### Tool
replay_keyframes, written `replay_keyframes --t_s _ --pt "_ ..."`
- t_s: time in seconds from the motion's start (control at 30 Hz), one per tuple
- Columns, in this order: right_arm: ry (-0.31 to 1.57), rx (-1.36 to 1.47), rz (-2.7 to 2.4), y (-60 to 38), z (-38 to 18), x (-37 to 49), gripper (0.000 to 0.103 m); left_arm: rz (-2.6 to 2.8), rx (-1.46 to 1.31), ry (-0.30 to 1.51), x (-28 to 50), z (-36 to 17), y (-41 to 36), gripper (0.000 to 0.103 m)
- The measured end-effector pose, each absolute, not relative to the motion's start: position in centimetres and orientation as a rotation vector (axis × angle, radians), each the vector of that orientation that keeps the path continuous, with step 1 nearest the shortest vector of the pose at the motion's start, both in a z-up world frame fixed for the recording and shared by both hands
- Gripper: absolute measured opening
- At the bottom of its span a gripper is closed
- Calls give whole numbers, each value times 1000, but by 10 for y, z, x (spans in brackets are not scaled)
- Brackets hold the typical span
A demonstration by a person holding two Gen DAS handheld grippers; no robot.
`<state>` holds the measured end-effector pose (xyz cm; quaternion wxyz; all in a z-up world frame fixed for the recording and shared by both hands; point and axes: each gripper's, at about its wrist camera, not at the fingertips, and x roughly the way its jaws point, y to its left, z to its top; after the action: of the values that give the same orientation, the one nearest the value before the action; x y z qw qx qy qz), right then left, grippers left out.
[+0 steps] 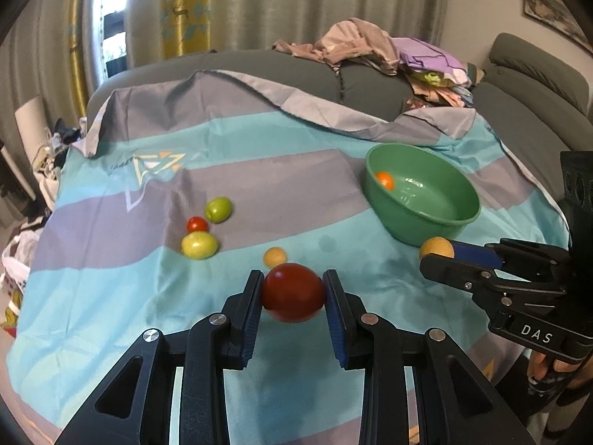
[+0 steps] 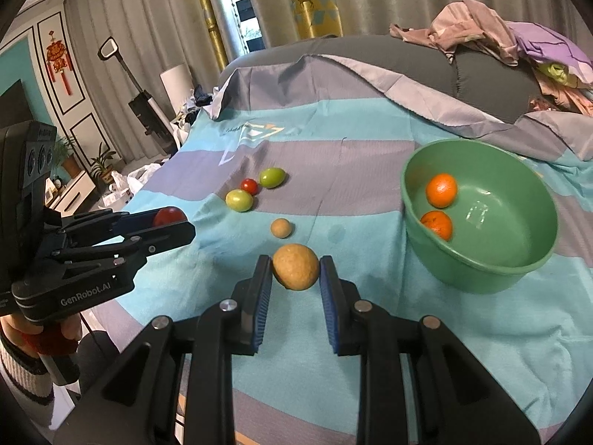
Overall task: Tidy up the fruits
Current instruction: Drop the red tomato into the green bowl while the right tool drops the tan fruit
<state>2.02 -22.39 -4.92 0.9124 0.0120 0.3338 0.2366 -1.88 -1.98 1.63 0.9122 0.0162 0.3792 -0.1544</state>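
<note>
You are mid-carry: your left gripper pinches a dark red fruit in its jaws and your right gripper pinches a tan fruit, both clear of the striped sheet. Next, I judge, bring each over the green bowl, which holds two oranges, before spreading the jaws.

Dim, even indoor light, daylight entering through curtain gap far ahead of the tools, glare patch on green bowl floor, soft shadows beneath fruit, strong fisheye bending and dark vignette at frame edges, slight overall softness.
</note>
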Motion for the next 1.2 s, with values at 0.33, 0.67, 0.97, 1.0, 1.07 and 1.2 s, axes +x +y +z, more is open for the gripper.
replay_keyframes --t_s 0.33,0.67,0.97,1.0,1.07,1.2 --pt "666 67 441 -251 -46 23 27 -366 84 756 -11 25 -51 32" --pt "646 108 396 -277 -47 32 27 -416 139 740 3 29 -85 32" --pt "633 153 331 -308 -52 49 27 -487 155 737 27 27 -116 32" --pt "633 159 323 -312 -52 52 27 -500 153 749 32 25 -121 32" --pt "635 170 305 -319 -55 56 27 -520 144 763 40 23 -128 32" --pt "641 187 275 -333 -60 66 27 -572 137 769 55 18 -146 32"
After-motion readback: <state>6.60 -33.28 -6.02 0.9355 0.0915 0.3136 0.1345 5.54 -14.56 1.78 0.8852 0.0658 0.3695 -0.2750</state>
